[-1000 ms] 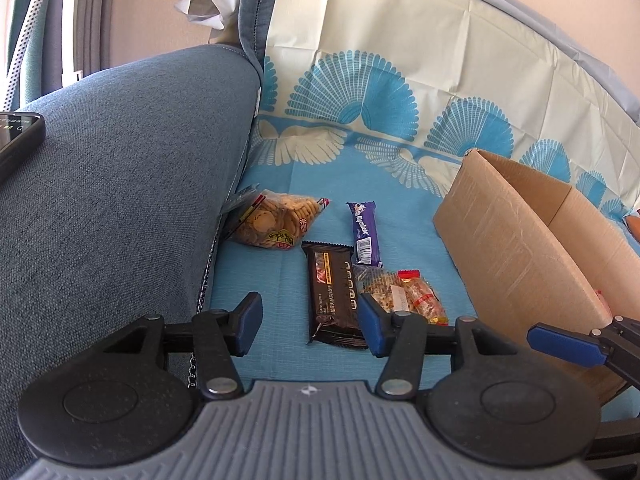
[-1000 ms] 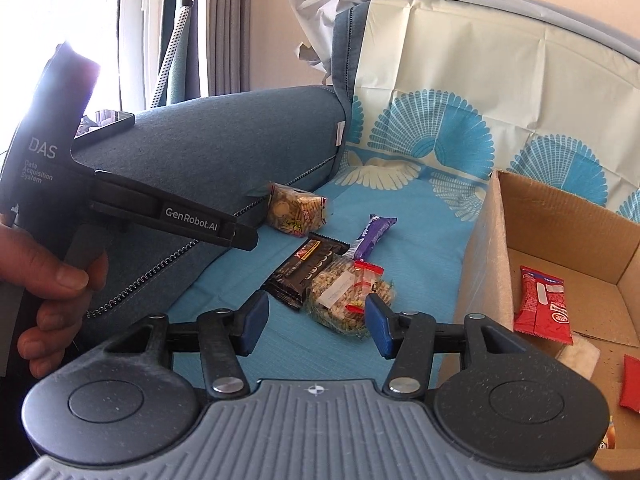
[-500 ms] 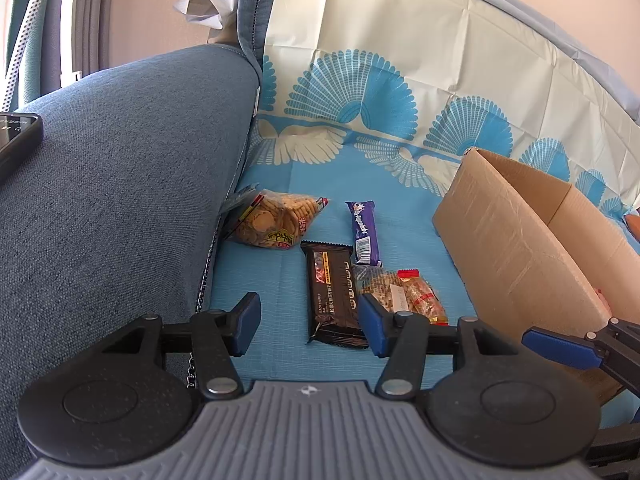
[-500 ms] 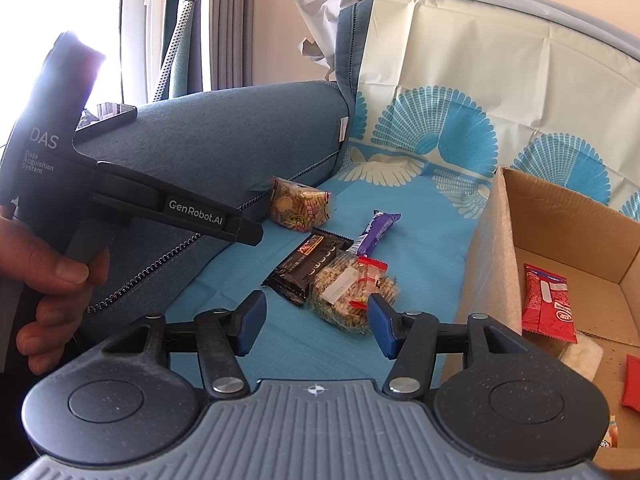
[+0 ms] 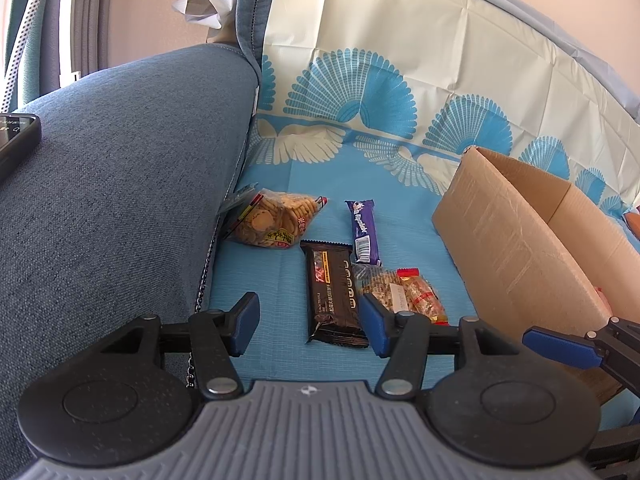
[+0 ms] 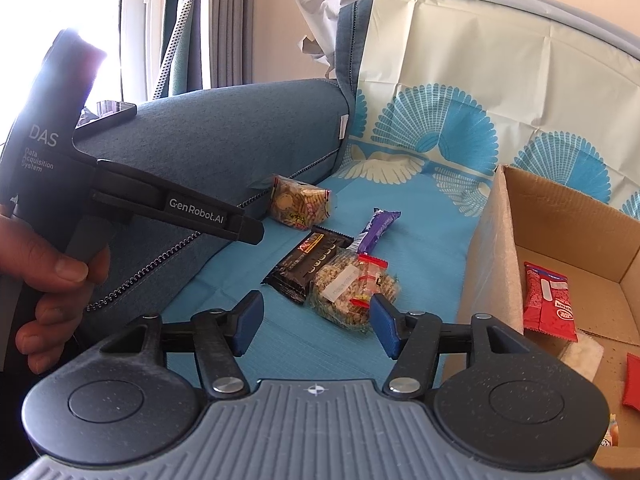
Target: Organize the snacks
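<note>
Several snacks lie on the blue sofa cover: a clear bag of biscuits [image 5: 276,220] [image 6: 298,202], a purple bar [image 5: 362,230] [image 6: 378,230], a black bar [image 5: 334,292] [image 6: 308,266] and a clear bag of nut candy [image 5: 404,292] [image 6: 352,288]. An open cardboard box [image 5: 516,240] [image 6: 500,248] stands to their right. My left gripper [image 5: 308,324] is open and empty, just short of the black bar. My right gripper [image 6: 316,326] is open and empty, just short of the nut candy bag.
The box holds a red packet [image 6: 548,300], a white item and other wrappers. The blue sofa armrest [image 5: 112,184] rises on the left with a phone [image 5: 16,136] on top. The patterned backrest cover [image 5: 400,80] stands behind.
The right gripper has edged forward and slightly down toward the nut candy bag. The left gripper has barely moved. Both stay open.
</note>
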`<state>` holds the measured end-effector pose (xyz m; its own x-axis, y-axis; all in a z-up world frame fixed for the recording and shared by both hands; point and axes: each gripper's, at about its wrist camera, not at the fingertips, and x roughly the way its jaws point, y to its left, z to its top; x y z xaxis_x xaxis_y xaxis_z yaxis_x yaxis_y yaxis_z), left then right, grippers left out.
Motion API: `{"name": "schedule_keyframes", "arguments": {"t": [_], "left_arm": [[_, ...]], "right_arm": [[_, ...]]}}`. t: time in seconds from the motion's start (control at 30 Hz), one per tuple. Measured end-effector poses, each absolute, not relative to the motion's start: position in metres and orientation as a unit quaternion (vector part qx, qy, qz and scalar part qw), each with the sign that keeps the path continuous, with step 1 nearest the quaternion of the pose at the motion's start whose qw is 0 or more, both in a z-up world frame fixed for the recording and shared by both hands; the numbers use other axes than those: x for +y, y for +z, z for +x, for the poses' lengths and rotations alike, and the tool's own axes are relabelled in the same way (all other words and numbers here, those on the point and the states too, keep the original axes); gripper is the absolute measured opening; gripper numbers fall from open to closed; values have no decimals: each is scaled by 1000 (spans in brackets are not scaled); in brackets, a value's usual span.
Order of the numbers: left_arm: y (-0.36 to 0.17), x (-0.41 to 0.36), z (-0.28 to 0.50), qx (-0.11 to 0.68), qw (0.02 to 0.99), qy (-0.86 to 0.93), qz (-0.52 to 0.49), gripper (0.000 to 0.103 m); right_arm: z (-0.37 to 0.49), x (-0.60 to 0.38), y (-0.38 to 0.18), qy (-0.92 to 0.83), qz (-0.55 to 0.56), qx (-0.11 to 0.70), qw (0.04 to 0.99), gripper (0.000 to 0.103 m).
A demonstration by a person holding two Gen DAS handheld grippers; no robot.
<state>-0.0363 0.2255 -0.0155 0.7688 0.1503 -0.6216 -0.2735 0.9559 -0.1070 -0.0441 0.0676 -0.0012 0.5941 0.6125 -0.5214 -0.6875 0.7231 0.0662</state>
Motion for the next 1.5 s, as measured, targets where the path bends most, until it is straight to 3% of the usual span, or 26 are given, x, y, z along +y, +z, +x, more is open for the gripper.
{"name": "schedule_keyframes", "arguments": {"t": [1.5], "left_arm": [[-16,225,-36,323,935,113,-94,63]], "right_arm": [[-43,69,0,364,-71,262,891,63]]}}
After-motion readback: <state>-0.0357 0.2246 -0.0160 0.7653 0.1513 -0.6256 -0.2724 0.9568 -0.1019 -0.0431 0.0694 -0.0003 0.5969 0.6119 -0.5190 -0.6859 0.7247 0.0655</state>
